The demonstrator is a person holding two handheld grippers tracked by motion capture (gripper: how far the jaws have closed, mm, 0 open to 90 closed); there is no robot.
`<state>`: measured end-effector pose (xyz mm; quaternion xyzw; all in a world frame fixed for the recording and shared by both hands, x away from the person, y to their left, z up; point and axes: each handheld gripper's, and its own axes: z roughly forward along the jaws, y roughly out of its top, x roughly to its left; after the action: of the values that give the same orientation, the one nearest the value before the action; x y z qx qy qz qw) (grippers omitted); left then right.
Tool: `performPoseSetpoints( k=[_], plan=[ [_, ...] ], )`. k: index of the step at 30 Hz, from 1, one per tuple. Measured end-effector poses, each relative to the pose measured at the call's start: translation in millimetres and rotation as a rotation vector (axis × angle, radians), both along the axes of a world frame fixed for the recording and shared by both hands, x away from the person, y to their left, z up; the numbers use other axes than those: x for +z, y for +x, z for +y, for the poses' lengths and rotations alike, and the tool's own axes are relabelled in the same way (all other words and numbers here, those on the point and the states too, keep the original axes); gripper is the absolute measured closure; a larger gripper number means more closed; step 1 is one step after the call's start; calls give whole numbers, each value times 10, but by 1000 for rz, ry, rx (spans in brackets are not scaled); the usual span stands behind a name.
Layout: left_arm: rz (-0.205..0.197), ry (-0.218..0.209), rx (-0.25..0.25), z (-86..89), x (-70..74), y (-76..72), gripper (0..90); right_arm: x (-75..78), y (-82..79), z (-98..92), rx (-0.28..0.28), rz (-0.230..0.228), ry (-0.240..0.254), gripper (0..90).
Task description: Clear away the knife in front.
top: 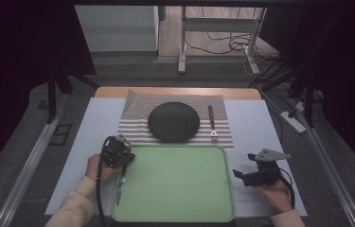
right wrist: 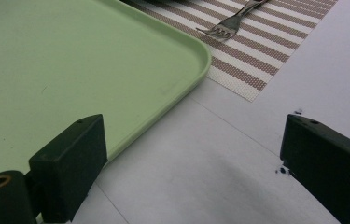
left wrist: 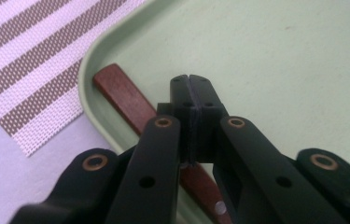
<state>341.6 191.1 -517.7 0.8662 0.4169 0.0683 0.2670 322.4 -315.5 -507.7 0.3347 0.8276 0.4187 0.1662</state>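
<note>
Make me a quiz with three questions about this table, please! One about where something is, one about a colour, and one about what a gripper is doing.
1. Where is the fork?
A. on the striped placemat, right of the dark plate
B. in the tray
C. on the floor

2. What colour is the tray?
A. red
B. light green
C. blue

3. How do the right gripper's jaws stand?
A. shut on the fork
B. shut on the tray's rim
C. wide open, holding nothing

Answers:
1 A: the high view shows the fork lying on the stripes beside the plate.
2 B: the tray is pale green in all three views.
3 C: the right gripper view shows its jaws far apart over bare table.
</note>
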Motion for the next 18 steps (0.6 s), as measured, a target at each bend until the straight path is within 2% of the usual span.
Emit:
performPoseSetpoints(
  k=[5, 7, 14, 15, 17, 18],
  plan=[
    [-59, -44, 2, 10, 75, -44, 889, 13, -6, -15, -2, -10, 12, 72],
    [-89, -78, 12, 38, 110, -81, 889, 17, -10, -17, -3, -13, 17, 72],
    [-196, -177, 86, 244, 193, -318, 886, 29, -25, -20, 12, -29, 32, 72],
    [-206, -190, 97, 282, 192, -357, 862, 31, -27, -20, 12, -31, 37, 72],
    [-226, -208, 121, 354, 185, -439, 719, 33, -28, -22, 15, -35, 41, 73],
    [-229, -216, 127, 388, 182, -478, 678, 34, -30, -21, 17, -36, 43, 73]
  ],
)
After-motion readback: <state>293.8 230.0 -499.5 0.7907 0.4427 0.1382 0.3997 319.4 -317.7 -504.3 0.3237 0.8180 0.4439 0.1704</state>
